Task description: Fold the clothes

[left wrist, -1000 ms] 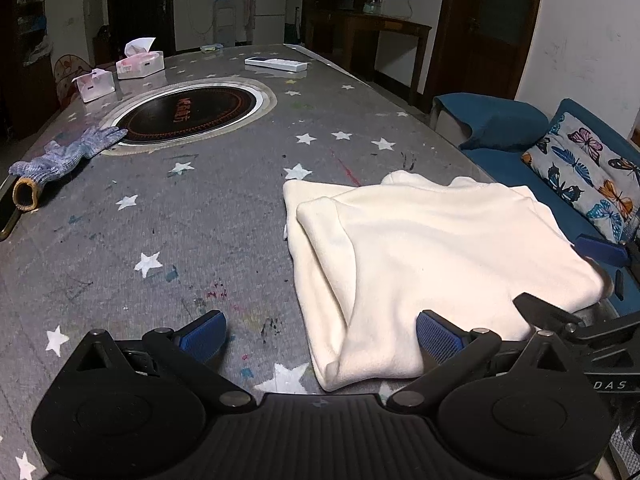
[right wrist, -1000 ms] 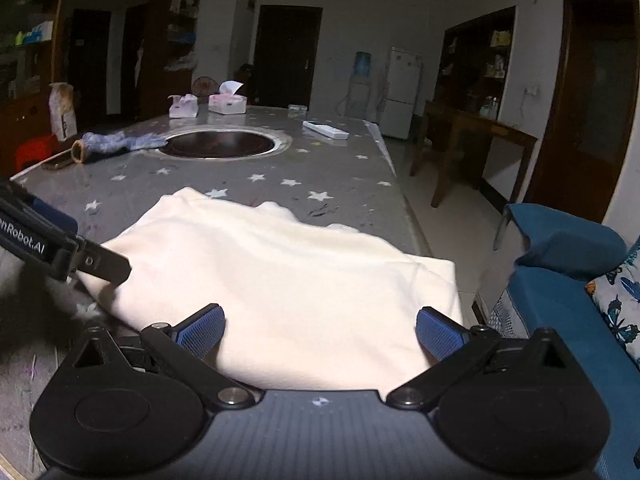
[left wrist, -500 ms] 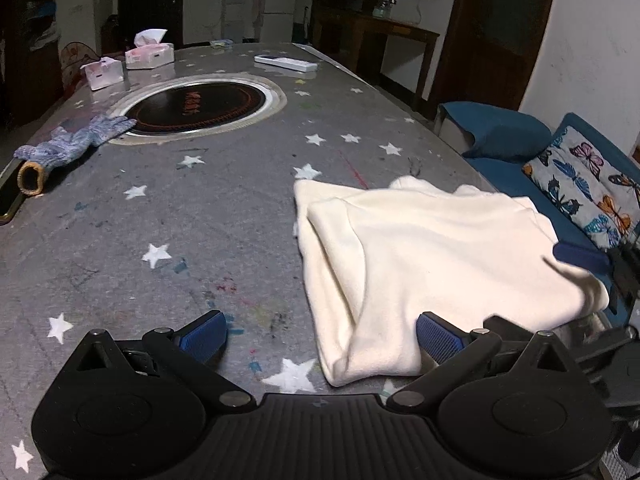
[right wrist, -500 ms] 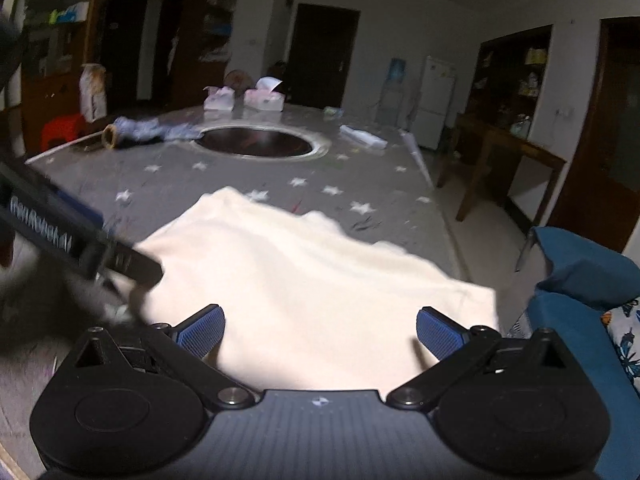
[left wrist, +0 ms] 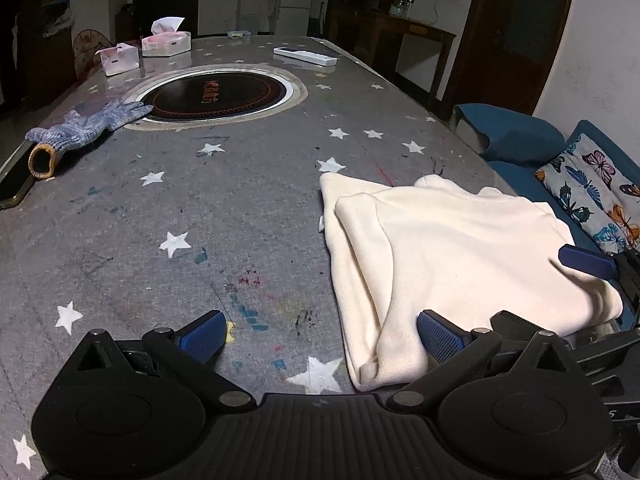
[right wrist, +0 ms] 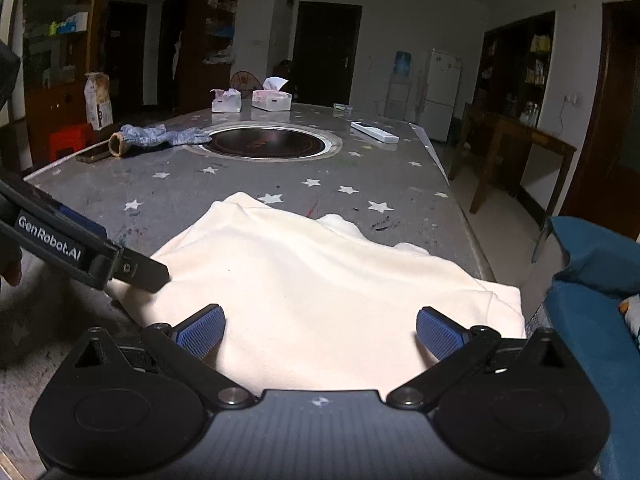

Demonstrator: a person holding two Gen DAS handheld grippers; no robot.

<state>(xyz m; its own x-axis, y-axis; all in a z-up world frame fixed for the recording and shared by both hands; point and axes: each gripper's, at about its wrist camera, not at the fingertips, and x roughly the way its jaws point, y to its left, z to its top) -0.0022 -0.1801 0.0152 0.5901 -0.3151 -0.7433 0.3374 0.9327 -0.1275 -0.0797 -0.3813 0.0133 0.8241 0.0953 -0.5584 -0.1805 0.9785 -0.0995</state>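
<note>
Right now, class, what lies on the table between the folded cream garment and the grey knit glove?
In the left wrist view, only bare star-printed tablecloth with paint smudges separates the cream garment from the knit glove; no object lies between.

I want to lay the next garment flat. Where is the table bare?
Bare table lies between the cream garment, the glove and the round inset cooktop. The far end is crowded: tissue boxes, remote.

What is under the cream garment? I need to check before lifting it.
Under the cream garment only the starred table shows around its edges; anything beneath the cloth is covered.
</note>
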